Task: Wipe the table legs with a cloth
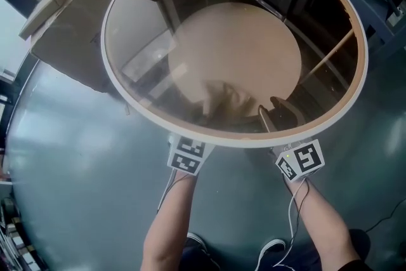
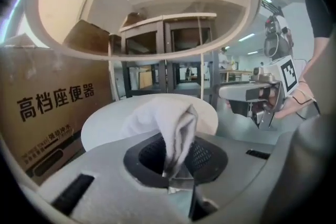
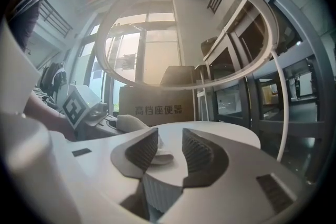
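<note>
A person crouched over a round glass tabletop point(image 1: 363, 54) with a white rim, both forearms reaching beneath it, a tool in each hand. The left tongs point(image 2: 176, 157) were clamped on a white cloth point(image 2: 168, 120), whose bunched folds rose from between the ribbed pads and drooped forward. From the head view, the cloth point(image 1: 227, 98) showed through the glass, over the near edge of the pale round lower shelf point(image 1: 235, 41) under the tabletop. The right tongs point(image 3: 170, 152) were spread apart with nothing between them, pointing across the same shelf point(image 3: 226, 136), just to the right of the left tongs point(image 1: 212, 112). The right tongs point(image 1: 279, 112) appeared as a dark shape behind the glass, near the rim closest to the person. A thin pale table leg point(image 3: 284, 113) rose at the right of the right gripper view, well apart from the cloth point(image 3: 131, 122). A brown cardboard box point(image 2: 47, 107) printed with dark characters stood beyond the shelf on the grey floor point(image 1: 76, 168).
</note>
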`<action>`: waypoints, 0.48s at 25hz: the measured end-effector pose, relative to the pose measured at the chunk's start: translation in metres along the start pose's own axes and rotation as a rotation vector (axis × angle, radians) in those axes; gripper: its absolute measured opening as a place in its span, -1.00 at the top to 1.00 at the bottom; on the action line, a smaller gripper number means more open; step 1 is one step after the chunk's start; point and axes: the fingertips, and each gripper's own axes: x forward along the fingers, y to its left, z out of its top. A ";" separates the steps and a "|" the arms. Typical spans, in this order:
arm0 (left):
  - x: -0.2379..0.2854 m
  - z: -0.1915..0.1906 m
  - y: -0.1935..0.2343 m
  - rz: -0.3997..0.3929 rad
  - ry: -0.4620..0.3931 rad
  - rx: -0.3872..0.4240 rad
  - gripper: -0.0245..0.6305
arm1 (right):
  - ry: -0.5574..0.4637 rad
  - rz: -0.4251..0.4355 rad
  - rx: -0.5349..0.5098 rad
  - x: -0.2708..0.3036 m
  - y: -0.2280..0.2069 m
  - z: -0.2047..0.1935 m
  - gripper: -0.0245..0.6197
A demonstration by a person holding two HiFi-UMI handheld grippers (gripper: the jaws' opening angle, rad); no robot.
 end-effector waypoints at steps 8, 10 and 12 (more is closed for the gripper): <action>0.054 0.031 -0.046 -0.067 0.023 0.147 0.78 | -0.004 -0.106 -0.006 -0.015 -0.045 0.003 0.52; 0.057 0.032 -0.041 -0.052 0.035 0.168 0.78 | -0.009 -0.142 -0.001 -0.019 -0.059 0.005 0.52; 0.057 0.031 -0.031 -0.028 0.044 0.177 0.78 | -0.012 -0.159 0.005 -0.020 -0.064 0.007 0.52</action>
